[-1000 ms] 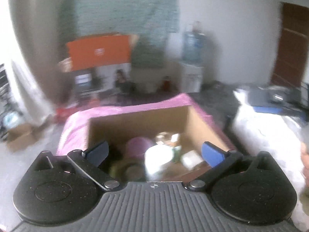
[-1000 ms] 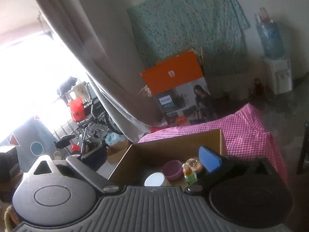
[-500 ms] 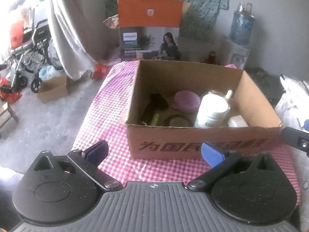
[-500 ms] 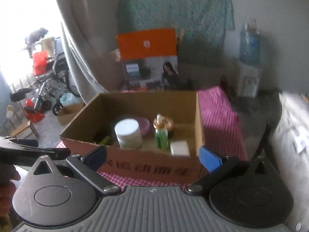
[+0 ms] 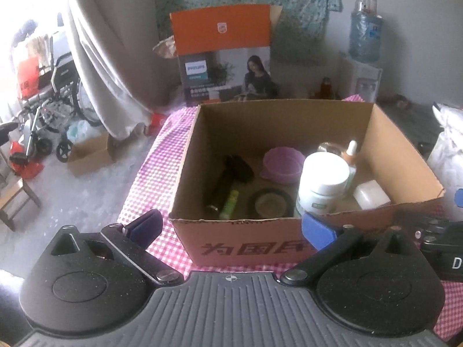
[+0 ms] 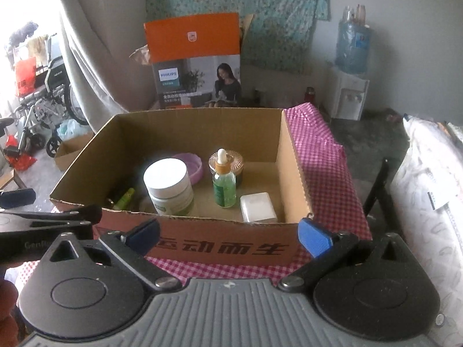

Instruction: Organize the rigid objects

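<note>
Both hand-held grippers — left [image 5: 230, 227], right [image 6: 228, 235] — hang open and empty at 6 o'clock of the cardboard box [image 6: 202, 247], likely lining up a pick; white jar [image 6: 168, 185] and dropper bottle [image 6: 223, 186] stand inside.

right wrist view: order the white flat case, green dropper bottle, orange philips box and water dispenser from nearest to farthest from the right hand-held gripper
1. White flat rectangular case: near right corner of the cardboard box, closest to the right hand-held gripper.
2. Green glass dropper bottle: just behind and left of the case.
3. Orange Philips carton: beyond the cardboard box, left of centre.
4. White water dispenser: back right, roughly level with the carton; too close to call.
</note>
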The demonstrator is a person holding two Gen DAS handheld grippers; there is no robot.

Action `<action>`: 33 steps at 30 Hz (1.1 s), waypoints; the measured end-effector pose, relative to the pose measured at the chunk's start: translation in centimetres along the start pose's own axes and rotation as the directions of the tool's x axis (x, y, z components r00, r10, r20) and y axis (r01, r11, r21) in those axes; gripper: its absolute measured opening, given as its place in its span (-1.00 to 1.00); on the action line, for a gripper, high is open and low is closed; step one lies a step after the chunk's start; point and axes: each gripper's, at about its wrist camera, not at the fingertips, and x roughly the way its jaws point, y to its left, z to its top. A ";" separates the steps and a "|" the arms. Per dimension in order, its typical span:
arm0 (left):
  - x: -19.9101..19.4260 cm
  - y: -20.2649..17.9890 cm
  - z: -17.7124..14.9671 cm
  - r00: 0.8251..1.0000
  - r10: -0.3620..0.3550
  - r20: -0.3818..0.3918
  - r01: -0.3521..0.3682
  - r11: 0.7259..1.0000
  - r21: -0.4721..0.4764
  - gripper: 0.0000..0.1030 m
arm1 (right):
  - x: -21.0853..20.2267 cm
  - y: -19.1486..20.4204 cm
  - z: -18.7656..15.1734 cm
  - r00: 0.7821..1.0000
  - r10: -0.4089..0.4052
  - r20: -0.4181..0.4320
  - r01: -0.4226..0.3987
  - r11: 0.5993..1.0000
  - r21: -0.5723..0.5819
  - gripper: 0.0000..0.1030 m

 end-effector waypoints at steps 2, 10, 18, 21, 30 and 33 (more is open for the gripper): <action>0.3 0.1 0.1 1.000 -0.014 -0.019 0.014 1.000 -0.010 1.00 | 0.2 0.1 0.0 1.000 -0.001 -0.005 0.001 1.000 0.000 1.00; 0.8 0.4 0.1 0.999 -0.012 -0.053 0.010 0.999 -0.035 1.00 | 1.2 0.2 0.1 0.999 -0.011 -0.034 0.011 1.000 0.007 1.00; 0.7 0.4 0.2 0.999 -0.005 -0.049 0.004 0.999 -0.032 1.00 | 1.4 0.2 0.4 0.999 -0.020 -0.046 0.020 1.000 0.008 1.00; 0.7 0.4 0.2 0.999 -0.006 -0.050 0.004 1.000 -0.031 1.00 | 1.4 0.2 0.4 0.999 -0.026 -0.043 0.026 1.000 0.001 1.00; 0.5 0.3 0.3 0.999 -0.005 -0.047 0.004 1.000 -0.024 1.00 | 1.3 0.0 0.4 0.998 -0.044 -0.040 0.044 0.999 -0.007 1.00; 0.5 0.3 0.3 0.999 -0.005 -0.047 0.004 1.000 -0.024 1.00 | 1.3 0.0 0.5 0.998 -0.046 -0.039 0.045 0.999 -0.010 1.00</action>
